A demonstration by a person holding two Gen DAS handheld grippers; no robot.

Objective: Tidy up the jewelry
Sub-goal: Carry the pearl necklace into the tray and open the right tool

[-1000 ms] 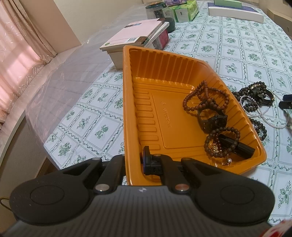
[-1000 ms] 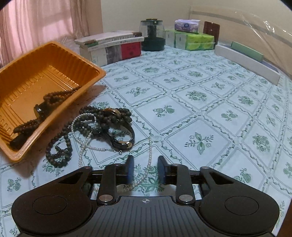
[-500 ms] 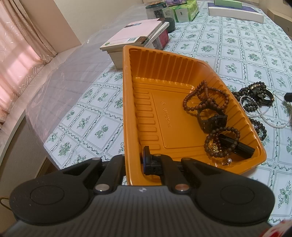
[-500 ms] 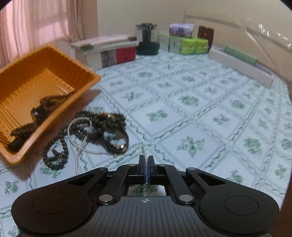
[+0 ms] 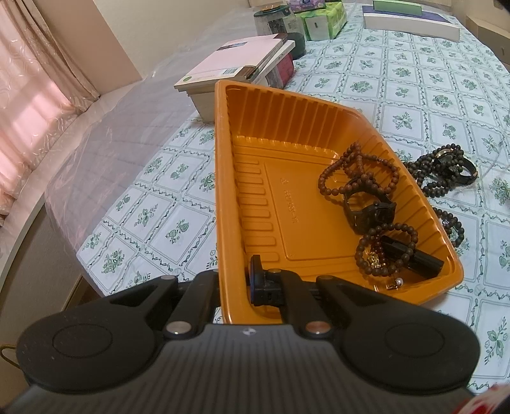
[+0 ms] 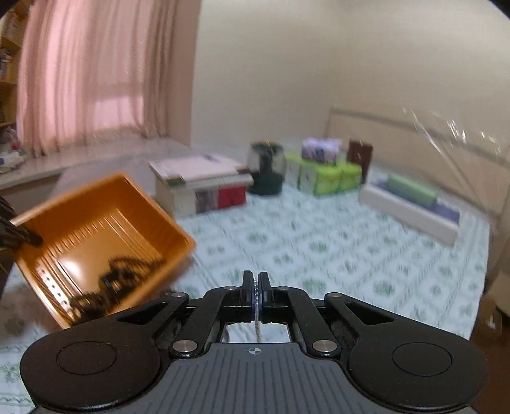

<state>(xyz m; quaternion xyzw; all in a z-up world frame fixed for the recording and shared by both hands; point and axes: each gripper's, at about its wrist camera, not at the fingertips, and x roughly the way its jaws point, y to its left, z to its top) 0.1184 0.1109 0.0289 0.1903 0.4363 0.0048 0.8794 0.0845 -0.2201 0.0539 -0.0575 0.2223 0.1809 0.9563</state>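
My left gripper point(image 5: 234, 286) is shut on the near wall of the orange tray point(image 5: 223, 159), one finger inside and one outside, holding it tilted. In the tray lie brown bead bracelets point(image 5: 357, 172) and a black watch point(image 5: 373, 213). Just past the tray's right rim, a pile of dark beads with a watch point(image 5: 446, 168) rests on the tablecloth. My right gripper point(image 6: 256, 283) is raised above the table and shut on a thin pearl strand point(image 6: 257, 328), which hangs down between the pads. The right wrist view is blurred and shows the tray point(image 6: 105, 223) at the left.
Behind the tray stands a stack of books point(image 5: 236, 70). Farther back are a dark jar point(image 5: 277, 22), green tissue packs point(image 5: 322, 19) and a long white box point(image 5: 411, 22). The table's edge runs along the left, with pink curtains beyond it.
My right gripper went from open to shut on the pearl strand, then rose and tipped upward. The pearls have left the pile on the cloth. The left gripper and tray kept still.
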